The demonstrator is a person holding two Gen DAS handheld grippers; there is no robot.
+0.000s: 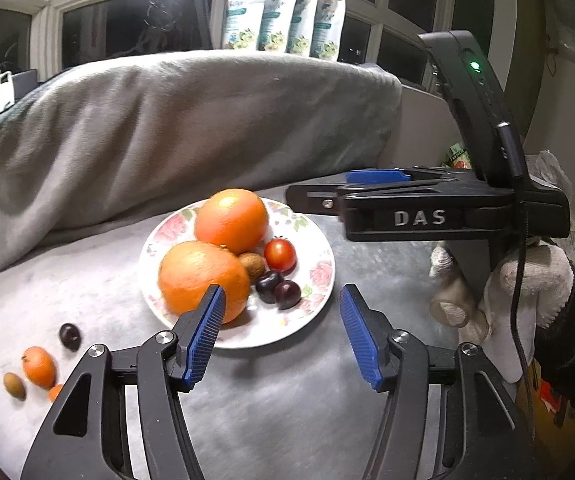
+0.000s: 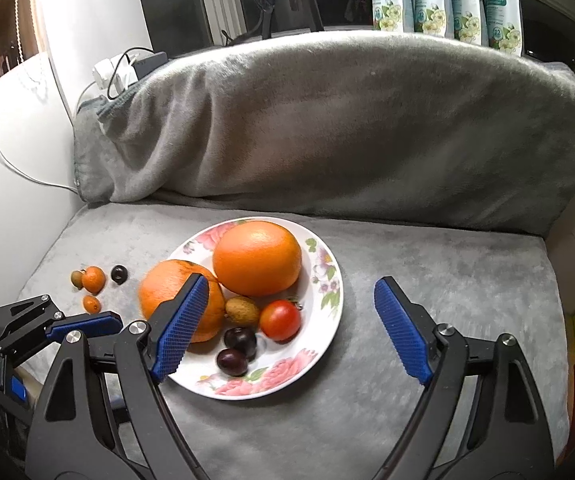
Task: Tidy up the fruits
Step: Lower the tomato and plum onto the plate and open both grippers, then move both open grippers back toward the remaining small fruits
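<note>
A floral white plate (image 1: pixel 315 300) (image 2: pixel 327 344) sits on the grey cushion and holds two big oranges (image 1: pixel 231 220) (image 2: pixel 257 258), a red tomato (image 1: pixel 280 255) (image 2: pixel 279 320), a brown kiwi (image 1: pixel 252 265) (image 2: pixel 242 311) and two dark plums (image 1: pixel 277 287) (image 2: pixel 236 350). Loose on the cushion to the left lie a small orange (image 1: pixel 38 366) (image 2: pixel 93 279), a smaller orange one (image 2: pixel 91 304), a dark plum (image 1: pixel 70 336) (image 2: pixel 119 273) and a green-brown fruit (image 1: pixel 14 386) (image 2: pixel 76 278). My left gripper (image 1: pixel 281 334) is open and empty before the plate. My right gripper (image 2: pixel 291 326) is open and empty over the plate's near side.
A grey blanket-covered backrest (image 2: pixel 327 120) rises behind the cushion. Several printed pouches (image 2: pixel 447 0) stand on the sill behind it. A white charger with cables (image 2: pixel 111 72) lies at the back left. The right gripper's body and gloved hand (image 1: pixel 527 280) hang right of the plate.
</note>
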